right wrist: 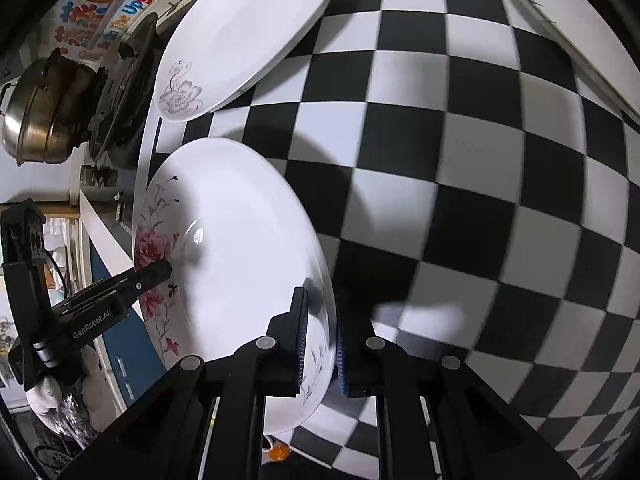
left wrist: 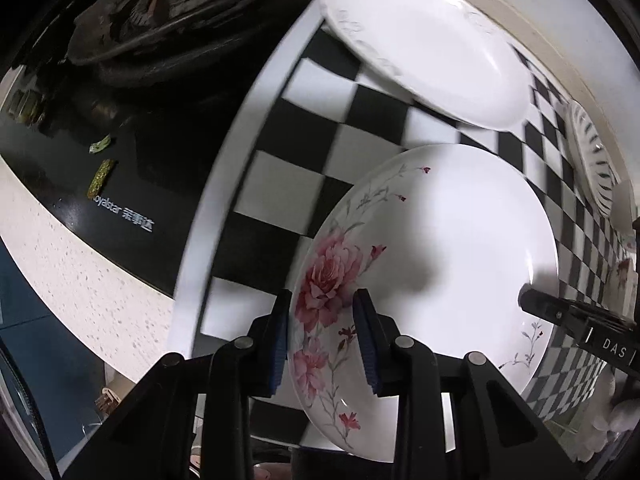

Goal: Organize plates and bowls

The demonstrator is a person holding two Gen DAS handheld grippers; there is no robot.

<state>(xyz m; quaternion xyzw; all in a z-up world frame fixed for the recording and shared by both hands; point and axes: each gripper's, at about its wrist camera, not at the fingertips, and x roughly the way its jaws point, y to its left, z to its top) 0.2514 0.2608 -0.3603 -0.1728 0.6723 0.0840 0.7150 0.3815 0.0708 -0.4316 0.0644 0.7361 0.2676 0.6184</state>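
Note:
A white plate with pink flowers [left wrist: 448, 264] is held above the checkered cloth [left wrist: 304, 200] by both grippers. My left gripper [left wrist: 322, 312] is shut on its flowered rim. My right gripper [right wrist: 322, 320] is shut on the opposite rim of the same plate [right wrist: 240, 256]. The right gripper's finger shows at the right in the left wrist view [left wrist: 560, 308]; the left gripper's finger shows at the left in the right wrist view [right wrist: 132, 284]. A second white plate [left wrist: 428, 40] lies on the cloth beyond; it shows a grey flower in the right wrist view [right wrist: 248, 36].
A black gas stove [left wrist: 132, 80] lies left of the cloth on a speckled counter [left wrist: 80, 272]. A striped dish [left wrist: 592, 160] sits at the cloth's far right. A metal pot [right wrist: 44, 112] stands on the stove.

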